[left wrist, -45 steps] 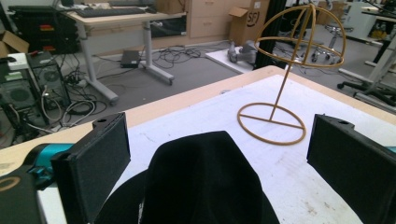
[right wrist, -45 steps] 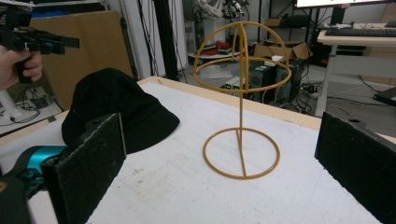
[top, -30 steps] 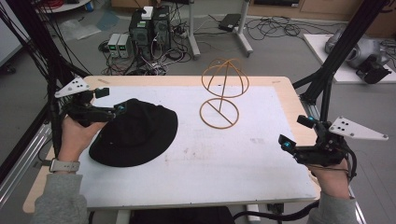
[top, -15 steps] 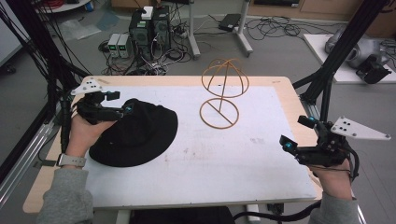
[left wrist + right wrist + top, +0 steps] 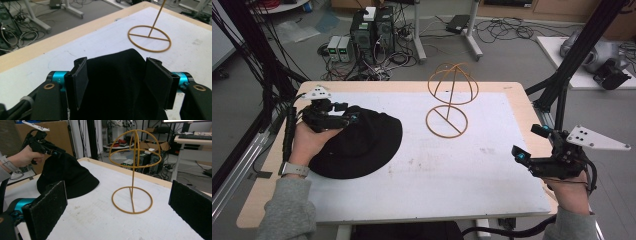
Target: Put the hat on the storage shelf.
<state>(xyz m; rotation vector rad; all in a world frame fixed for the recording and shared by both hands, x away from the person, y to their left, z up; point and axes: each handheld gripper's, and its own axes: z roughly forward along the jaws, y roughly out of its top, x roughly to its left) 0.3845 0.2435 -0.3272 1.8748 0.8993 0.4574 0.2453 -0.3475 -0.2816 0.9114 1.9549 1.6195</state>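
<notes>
I'm at a white-topped table with a pale wooden edge, scuffed and faintly stained near its middle. Beyond it, at twelve o'clock, grey floor carries tangled cables and two dark computer towers; no writing is readable anywhere. My left gripper, at nine o'clock, has its jaws parted around the raised crown of the black floppy fabric hat, not pinching it yet. The gold wire dome-topped hat stand sits at one o'clock. My right gripper hovers wide open at four o'clock.
</notes>
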